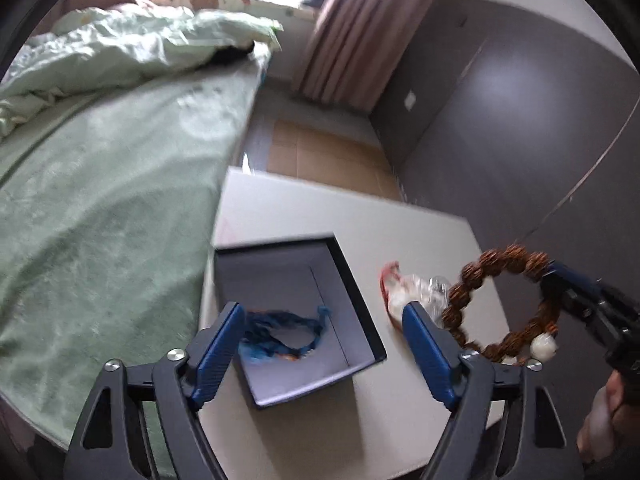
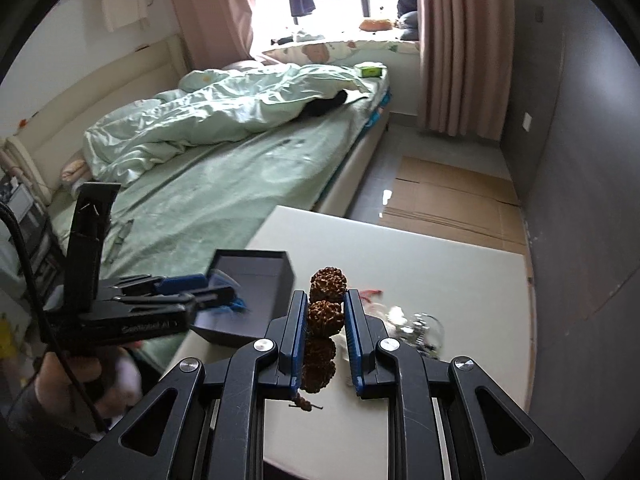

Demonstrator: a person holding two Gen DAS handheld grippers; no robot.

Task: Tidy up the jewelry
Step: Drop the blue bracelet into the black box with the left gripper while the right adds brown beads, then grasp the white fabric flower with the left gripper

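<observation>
An open dark box (image 1: pixel 352 300) with a grey lining sits on the white table (image 1: pixel 400 224). A blue braided bracelet (image 1: pixel 280 332) lies inside it. My left gripper (image 1: pixel 324 312) is open and empty, its fingers spread over the box. My right gripper (image 2: pixel 325 300) is shut on a brown seed-bead bracelet (image 2: pixel 326 316), held above the table to the right of the box; the bracelet also shows in the left wrist view (image 1: pixel 500 304). A clear bead bracelet (image 1: pixel 428 292) and a red string piece (image 1: pixel 390 276) lie on the table beside the box.
A bed with green sheets (image 1: pixel 100 200) runs along the table's left edge. A grey wall (image 1: pixel 520 120) stands at the right. Flattened cardboard (image 2: pixel 452 196) lies on the floor beyond the table. Pink curtains (image 2: pixel 460 40) hang at the window.
</observation>
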